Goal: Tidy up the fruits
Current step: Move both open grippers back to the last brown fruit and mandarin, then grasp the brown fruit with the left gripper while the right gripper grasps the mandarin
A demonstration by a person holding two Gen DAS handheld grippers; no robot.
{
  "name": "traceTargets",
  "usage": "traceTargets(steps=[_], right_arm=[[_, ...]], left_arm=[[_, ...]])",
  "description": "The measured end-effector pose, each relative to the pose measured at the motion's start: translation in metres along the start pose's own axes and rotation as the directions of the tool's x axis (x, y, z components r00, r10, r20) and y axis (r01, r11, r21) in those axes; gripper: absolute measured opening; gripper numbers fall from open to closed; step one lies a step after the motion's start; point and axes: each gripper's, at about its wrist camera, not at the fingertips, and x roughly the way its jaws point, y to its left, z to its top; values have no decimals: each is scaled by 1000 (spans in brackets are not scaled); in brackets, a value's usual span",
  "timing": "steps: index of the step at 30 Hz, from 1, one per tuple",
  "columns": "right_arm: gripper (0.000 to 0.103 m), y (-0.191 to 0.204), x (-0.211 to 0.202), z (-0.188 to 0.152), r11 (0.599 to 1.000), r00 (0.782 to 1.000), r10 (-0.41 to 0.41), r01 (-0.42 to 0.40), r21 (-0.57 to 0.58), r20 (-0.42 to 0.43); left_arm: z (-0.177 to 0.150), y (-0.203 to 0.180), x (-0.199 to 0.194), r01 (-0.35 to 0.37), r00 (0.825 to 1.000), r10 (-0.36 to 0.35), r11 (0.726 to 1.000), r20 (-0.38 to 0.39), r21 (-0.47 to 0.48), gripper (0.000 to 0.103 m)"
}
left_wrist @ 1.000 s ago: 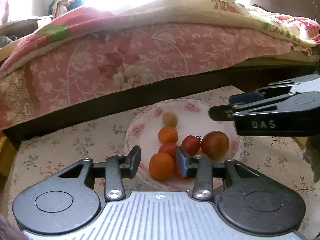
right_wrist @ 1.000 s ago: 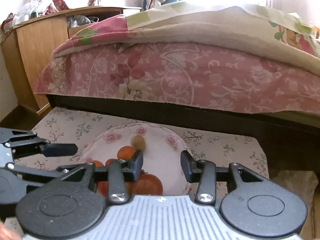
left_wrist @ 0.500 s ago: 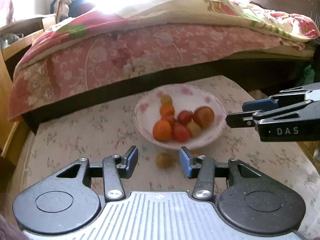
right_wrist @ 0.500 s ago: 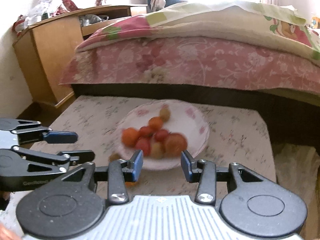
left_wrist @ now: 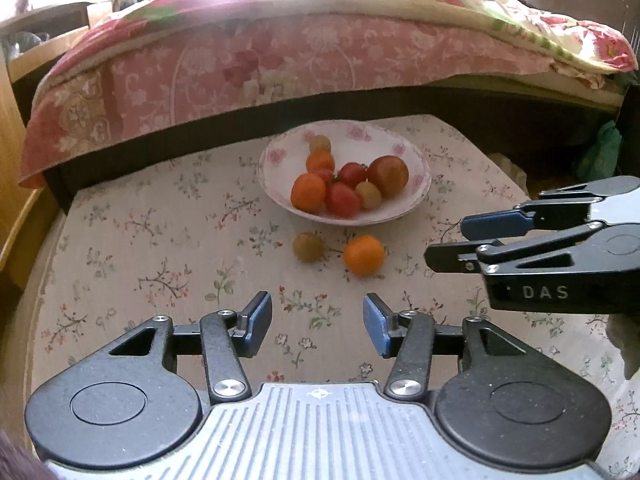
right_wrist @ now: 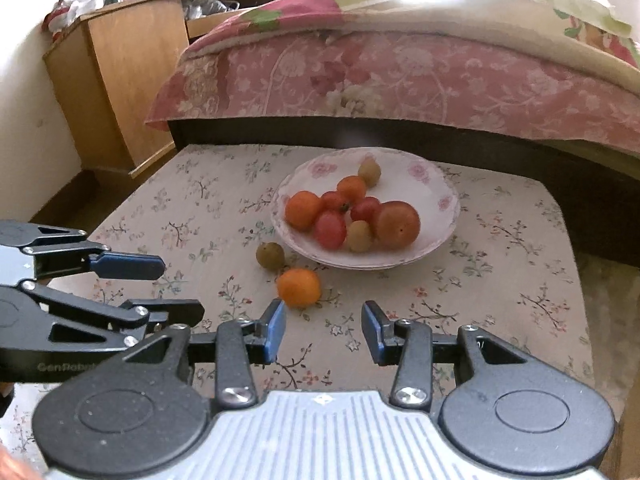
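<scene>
On the low table (left_wrist: 132, 240) with its flowered cloth, a white bowl (left_wrist: 416, 192) with pink roses on the rim sits toward the far edge, close to the bed (right_wrist: 400, 80). Inside it lie two oranges, some red tomatoes, one large red-orange fruit and two small dull greenish-brown ones; where they crowd together I cannot say how many are tucked underneath.

Two pieces lie on the cloth just near of the bowl: a loose orange (left_wrist: 364, 255) and a small brownish fruit (left_wrist: 308, 246) to its left, close together but apart. In the right wrist view the brownish fruit (right_wrist: 270, 255) sits just beside the bowl's rim, whether touching I cannot tell, and the loose orange (right_wrist: 299, 287) lies just beyond the right gripper's left fingertip.

Both tools hover empty over the near half of the table. The left gripper (left_wrist: 318, 322) has its blue-padded fingers spread wide, nothing between them. The right gripper (right_wrist: 323, 330) is spread the same way.

Each camera catches the other tool side-on: the right gripper (left_wrist: 460, 240) enters the left view from the right edge, its body cut off, lettered "DAS"; the left gripper (right_wrist: 176, 290) enters from the left.

Only the right wrist view shows the wooden cabinet (right_wrist: 120, 80) at far left clearly; the things piled on top are hard to make out. Strong light washes out the top of the bed in both views.
</scene>
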Motion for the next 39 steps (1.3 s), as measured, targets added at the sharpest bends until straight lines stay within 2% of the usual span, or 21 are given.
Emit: traceTargets(steps=[6, 14, 22, 25, 33, 39], right_arm=[[42, -2, 23, 3, 1000, 1000, 20, -20, 16, -22], [42, 7, 44, 12, 998, 998, 47, -48, -28, -42], [41, 10, 68, 12, 998, 996, 36, -40, -44, -78], [33, 8, 67, 9, 997, 995, 54, -57, -41, -81], [33, -7, 43, 6, 999, 994, 50, -51, -7, -93], [33, -16, 26, -2, 999, 993, 51, -50, 9, -108]], left_arm=[[-3, 2, 7, 11, 1000, -11, 1000, -20, 0, 60], [-5, 4, 9, 8, 1000, -8, 1000, -24, -4, 63], [-7, 6, 16, 3, 999, -3, 1000, -41, -6, 63], [-8, 8, 21, -2, 999, 1, 1000, -49, -8, 63], [5, 13, 40, 5, 1000, -5, 1000, -18, -29, 63], [17, 7, 71, 6, 1000, -6, 1000, -4, -24, 60]])
